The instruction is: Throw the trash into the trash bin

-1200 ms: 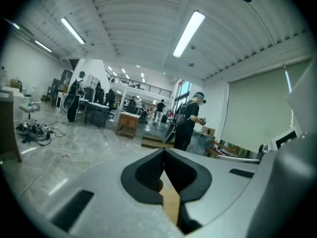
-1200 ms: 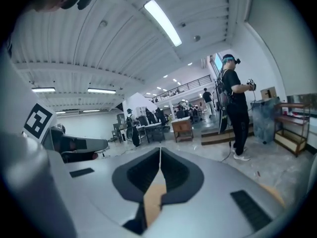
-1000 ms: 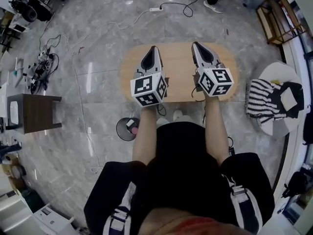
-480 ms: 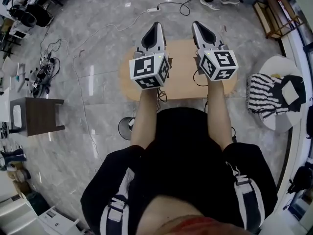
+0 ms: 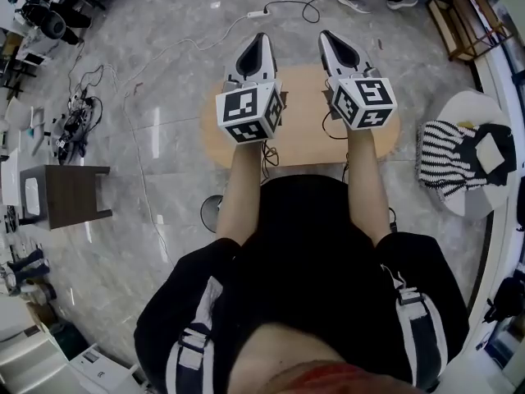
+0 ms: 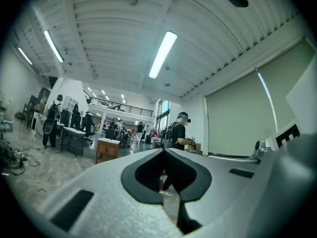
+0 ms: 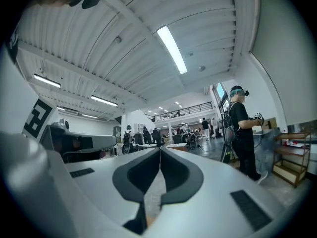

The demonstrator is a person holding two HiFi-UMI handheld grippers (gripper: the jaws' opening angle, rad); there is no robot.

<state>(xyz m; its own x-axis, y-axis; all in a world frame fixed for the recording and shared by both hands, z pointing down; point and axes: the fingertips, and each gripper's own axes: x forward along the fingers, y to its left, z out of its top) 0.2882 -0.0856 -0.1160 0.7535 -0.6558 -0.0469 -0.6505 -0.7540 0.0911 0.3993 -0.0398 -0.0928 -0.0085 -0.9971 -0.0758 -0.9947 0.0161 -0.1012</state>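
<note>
Both grippers are held level, side by side, over an oval wooden table (image 5: 303, 130) whose top is bare. My left gripper (image 5: 261, 39) is shut with nothing in it; in the left gripper view its jaws (image 6: 163, 151) meet at the tip. My right gripper (image 5: 326, 38) is also shut and empty, its jaws (image 7: 160, 148) touching in the right gripper view. A small round black trash bin (image 5: 210, 213) stands on the floor by my left leg, partly hidden by my arm. No trash shows in any view.
A dark wooden stool (image 5: 70, 194) stands at the left. A white round table with striped cloth (image 5: 458, 158) is at the right. Cables (image 5: 143, 162) and a power strip (image 5: 260, 14) lie on the marble floor. A person (image 7: 242, 133) stands ahead.
Both grippers have risen and moved forward, so their tips now reach past the table's far edge. More of the bin is hidden behind my arm.
</note>
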